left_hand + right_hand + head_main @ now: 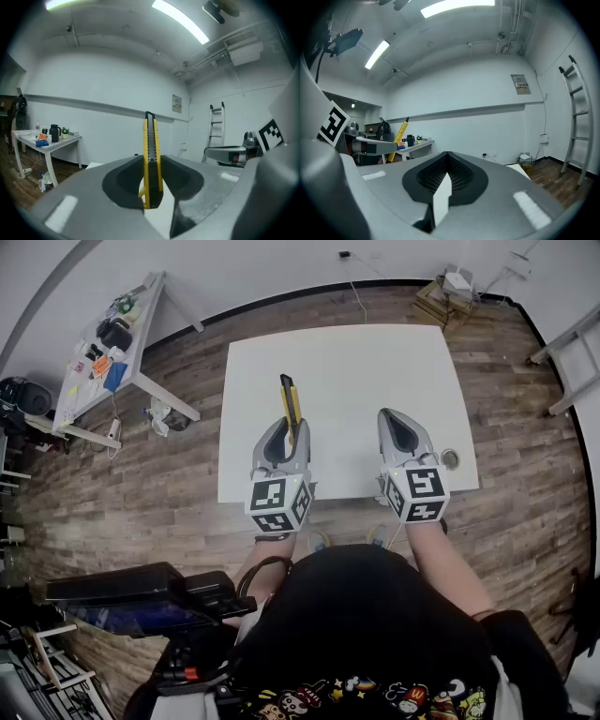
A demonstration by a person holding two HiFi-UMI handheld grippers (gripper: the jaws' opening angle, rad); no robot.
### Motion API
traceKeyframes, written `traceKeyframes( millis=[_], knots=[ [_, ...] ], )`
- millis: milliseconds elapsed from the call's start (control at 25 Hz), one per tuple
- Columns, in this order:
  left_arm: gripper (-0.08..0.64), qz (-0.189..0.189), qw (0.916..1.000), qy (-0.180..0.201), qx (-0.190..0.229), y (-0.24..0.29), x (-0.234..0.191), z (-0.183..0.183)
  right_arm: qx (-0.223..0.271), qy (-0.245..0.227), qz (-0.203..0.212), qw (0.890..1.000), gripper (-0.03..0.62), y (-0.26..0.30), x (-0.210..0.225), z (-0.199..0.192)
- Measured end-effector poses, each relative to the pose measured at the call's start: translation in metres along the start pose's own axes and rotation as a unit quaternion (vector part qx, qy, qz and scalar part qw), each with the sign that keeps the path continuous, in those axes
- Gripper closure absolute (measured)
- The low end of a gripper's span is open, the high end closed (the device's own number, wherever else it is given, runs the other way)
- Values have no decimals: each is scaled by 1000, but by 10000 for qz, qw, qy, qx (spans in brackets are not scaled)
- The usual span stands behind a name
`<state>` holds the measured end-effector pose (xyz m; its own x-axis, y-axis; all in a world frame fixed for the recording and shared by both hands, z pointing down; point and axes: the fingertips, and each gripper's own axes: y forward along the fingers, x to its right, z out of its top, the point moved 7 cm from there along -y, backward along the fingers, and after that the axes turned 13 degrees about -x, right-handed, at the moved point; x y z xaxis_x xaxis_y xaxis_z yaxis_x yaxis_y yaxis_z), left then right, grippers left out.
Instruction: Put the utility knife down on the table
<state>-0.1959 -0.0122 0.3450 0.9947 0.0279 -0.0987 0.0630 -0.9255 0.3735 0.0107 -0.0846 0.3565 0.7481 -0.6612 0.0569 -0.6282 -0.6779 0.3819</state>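
Note:
A yellow and black utility knife [291,401] sticks out forward from my left gripper [284,439], which is shut on its lower end above the white table [356,381]. In the left gripper view the utility knife [151,157] stands upright, pinched between the two dark pads. My right gripper [397,430] hovers beside it over the table's near edge. Its jaws are shut with nothing between them. In the right gripper view the closed tips [446,180] meet, and the left gripper with the yellow knife [401,130] shows at the left.
A side table [103,343] with bottles and small items stands at the far left. A ladder [215,127] leans against the wall at the right. Boxes and cables [448,292] lie on the wooden floor beyond the table's far right corner. A small round thing [451,459] lies near the table's right edge.

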Motion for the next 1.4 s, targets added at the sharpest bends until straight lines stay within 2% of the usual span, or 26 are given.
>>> traceKeyframes(
  millis=[440, 560, 680, 800, 1000, 1160, 1320, 1400],
  knots=[
    [443, -20, 9993, -148, -354, 9, -3, -13, -80, 101, -49, 9999, 569, 5, 3, -6],
    [443, -75, 9979, -205, -610, 23, -4, -19, -94, 143, -72, 9998, 568, 6, 6, -7],
    [443, -103, 9935, -53, -1135, 55, -2, -33, -138, 188, -75, 9997, 568, 8, 14, -11],
    [443, -104, 9850, 222, -1706, 95, 0, -50, -188, 241, -105, 9995, 568, 5, 25, -16],
    [443, -253, 9673, 723, -2417, 163, 8, -63, -315, 375, -199, 9986, 568, -1, 40, -27],
    [443, -533, 9475, 931, -3013, 218, 18, -85, -448, 465, -259, 9976, 568, 2, 57, -38],
    [443, -600, 9221, 1511, -3512, 249, 35, -113, -597, 573, -310, 9961, 568, 3, 74, -49],
    [443, -652, 9131, 1594, -3695, 260, 45, -123, -650, 620, -341, 9954, 568, 3, 82, -55]
  ],
)
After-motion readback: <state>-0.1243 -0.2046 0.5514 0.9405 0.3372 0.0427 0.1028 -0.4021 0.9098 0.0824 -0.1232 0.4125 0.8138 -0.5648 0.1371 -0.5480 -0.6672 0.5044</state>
